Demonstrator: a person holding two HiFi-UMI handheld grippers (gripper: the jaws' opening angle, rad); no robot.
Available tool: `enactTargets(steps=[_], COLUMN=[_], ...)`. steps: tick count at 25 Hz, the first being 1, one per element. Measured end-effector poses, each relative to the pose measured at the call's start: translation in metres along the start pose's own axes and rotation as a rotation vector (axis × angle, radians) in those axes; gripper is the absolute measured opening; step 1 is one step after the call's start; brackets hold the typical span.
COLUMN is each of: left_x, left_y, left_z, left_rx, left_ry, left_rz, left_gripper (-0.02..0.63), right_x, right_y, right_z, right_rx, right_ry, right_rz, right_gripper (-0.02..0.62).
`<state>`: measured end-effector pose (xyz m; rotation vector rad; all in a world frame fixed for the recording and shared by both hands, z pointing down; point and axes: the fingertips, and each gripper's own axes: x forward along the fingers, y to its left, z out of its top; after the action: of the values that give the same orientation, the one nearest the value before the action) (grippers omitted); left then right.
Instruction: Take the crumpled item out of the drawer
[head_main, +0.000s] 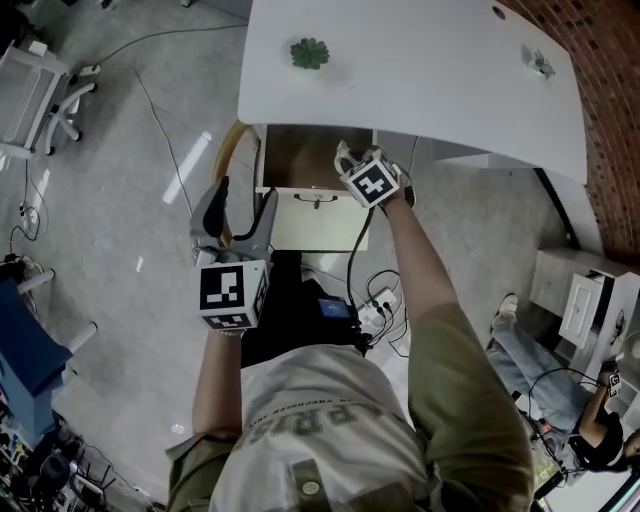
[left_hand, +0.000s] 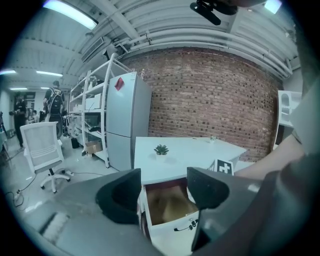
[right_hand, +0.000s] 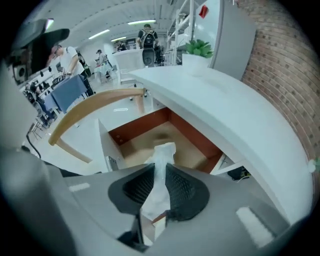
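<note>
I am logging: crumpled item (right_hand: 162, 156), looking like thin creased white paper; drawer (right_hand: 188, 145), showing matt brown wood inside, smooth white front; right gripper (right_hand: 160, 169) pads (right_hand: 180, 188), showing ribbed matt black; wall (left_hand: 210, 100), showing rough brick.

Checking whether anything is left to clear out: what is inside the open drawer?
Only bare brown floor shows in the drawer. The white crumpled item is over it, pinched in the right tool. The tool hides the drawer's near part.
</note>
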<state>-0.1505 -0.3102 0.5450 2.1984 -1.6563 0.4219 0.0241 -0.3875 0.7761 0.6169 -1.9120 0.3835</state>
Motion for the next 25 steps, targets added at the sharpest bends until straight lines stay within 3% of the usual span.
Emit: enactTargets(steps=[8, 15, 25], left_x=[-0.023, -0.043, -0.074], left_y=[-0.020, -0.036, -0.068], left_z=[0.039, 0.080, 0.116], left_rx=[0.000, 0.004, 0.019], left_ry=[-0.047, -0.096, -0.159], left_rz=[0.002, 0.012, -0.018], left_gripper=[0.302, 0.302, 0.302], right_x=[-0.081, -0.159, -0.281], right_y=[0.000, 0.003, 0.002], right_z=[0.020, 0.025, 0.035], right_rx=[0.100, 0.260, 0.323], right_ry=[-0.176, -0.324, -0.571], right_rz=[-0.083, -0.176, -0.341], right_gripper=[0.072, 0.072, 0.072])
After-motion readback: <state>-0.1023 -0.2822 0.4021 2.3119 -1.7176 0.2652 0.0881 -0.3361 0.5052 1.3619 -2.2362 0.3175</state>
